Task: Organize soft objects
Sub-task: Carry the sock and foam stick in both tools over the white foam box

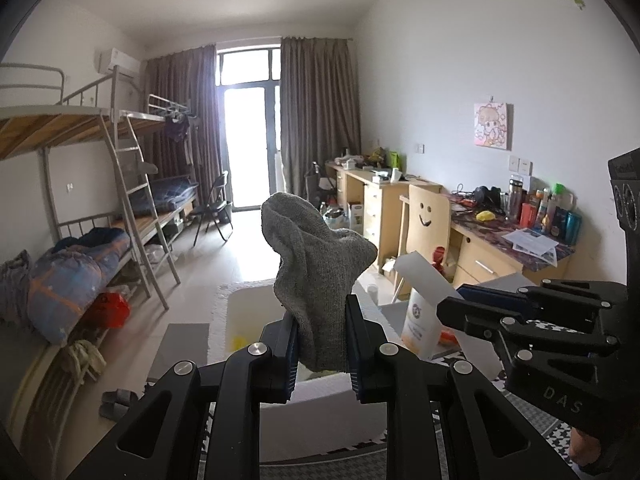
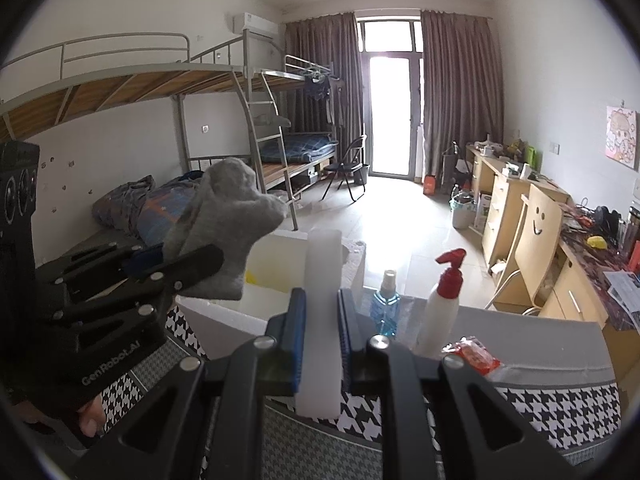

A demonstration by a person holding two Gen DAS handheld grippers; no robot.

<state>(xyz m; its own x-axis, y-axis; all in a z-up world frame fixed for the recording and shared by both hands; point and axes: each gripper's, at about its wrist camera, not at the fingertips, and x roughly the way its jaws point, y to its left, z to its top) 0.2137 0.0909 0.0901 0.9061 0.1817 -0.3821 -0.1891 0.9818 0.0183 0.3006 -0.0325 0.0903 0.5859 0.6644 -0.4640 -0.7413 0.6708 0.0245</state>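
Left gripper (image 1: 320, 344) pinches a grey sock (image 1: 318, 256) near its lower end, the limp cloth standing up between the pads; right gripper (image 2: 320, 320) clamps a white foam strip (image 2: 322, 280). Both look light and squashy, so a mid-body pinch should hold, above the white foam box (image 2: 224, 314) just beyond.

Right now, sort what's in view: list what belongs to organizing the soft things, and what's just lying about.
Job:
grey sock, held by left gripper
white foam strip, held by right gripper
white foam box

Lying about:
blue spray bottle
white pump bottle
red packet
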